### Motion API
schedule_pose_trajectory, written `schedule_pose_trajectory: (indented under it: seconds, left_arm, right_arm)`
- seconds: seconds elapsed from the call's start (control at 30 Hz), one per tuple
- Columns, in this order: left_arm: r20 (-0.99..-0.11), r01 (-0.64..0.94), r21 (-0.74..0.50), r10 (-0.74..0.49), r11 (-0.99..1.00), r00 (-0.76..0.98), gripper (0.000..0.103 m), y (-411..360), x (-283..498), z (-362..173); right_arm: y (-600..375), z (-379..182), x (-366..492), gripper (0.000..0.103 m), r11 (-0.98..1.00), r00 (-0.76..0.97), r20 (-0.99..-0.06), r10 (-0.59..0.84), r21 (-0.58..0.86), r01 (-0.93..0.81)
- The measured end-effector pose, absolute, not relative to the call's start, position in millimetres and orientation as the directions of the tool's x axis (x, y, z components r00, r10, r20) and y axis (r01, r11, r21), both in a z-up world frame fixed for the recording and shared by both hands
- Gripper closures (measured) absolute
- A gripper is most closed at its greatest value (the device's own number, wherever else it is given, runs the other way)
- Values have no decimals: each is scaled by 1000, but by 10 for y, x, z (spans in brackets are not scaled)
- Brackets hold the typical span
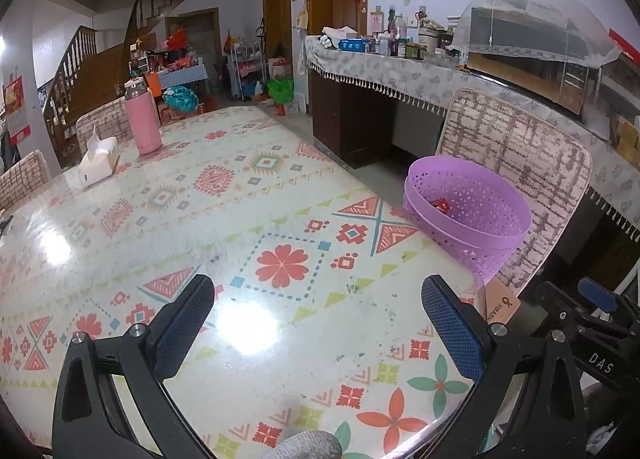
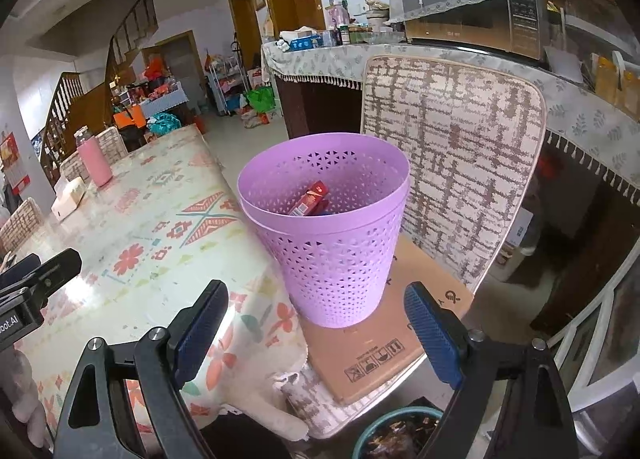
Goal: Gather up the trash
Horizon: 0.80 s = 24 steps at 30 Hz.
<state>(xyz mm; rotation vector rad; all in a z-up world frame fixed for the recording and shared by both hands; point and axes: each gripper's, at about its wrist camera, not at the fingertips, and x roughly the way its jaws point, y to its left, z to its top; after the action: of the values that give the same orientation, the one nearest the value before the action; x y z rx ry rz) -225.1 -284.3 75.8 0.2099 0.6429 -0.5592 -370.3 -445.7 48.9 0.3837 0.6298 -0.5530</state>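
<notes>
Nearest me, my left tongs hang over the table with the jaws spread wide and nothing between the blue ribbed pads. My right tongs are just as wide and empty, pointed down at the chair seat beside the table's corner.

On that seat lies a flat brown carton, matte cardboard with printed handling marks. The bin stands on it, just off the table edge: lilac plastic, round, tapering to the base, walls punched with small triangles, and by the doubled rim it looks like two bins nested. I judge it light and a bit springy, so it could tip or skid on the cardboard if I knock it. If I must move it, I would pinch the rim, where the band is solid.

Inside leans a red box, apparently thin printed card. It should weigh almost nothing and crush under a hard squeeze; its flat faces are the place to grip.

I see no loose trash on the glossy, patterned tabletop. Farther along it sit a white tissue box and a smooth pink flask, neither of which looks like rubbish.
</notes>
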Motion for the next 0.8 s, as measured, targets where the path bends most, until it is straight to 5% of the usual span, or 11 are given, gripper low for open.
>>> schedule_pose_trajectory:
  seconds: [0.8]
  left_arm:
    - [-648,566,6,-428,824,630,0,-2867,-2228,701]
  right_arm:
    - [-4474,434,-3717,10,781,664,-653,-364,174,599]
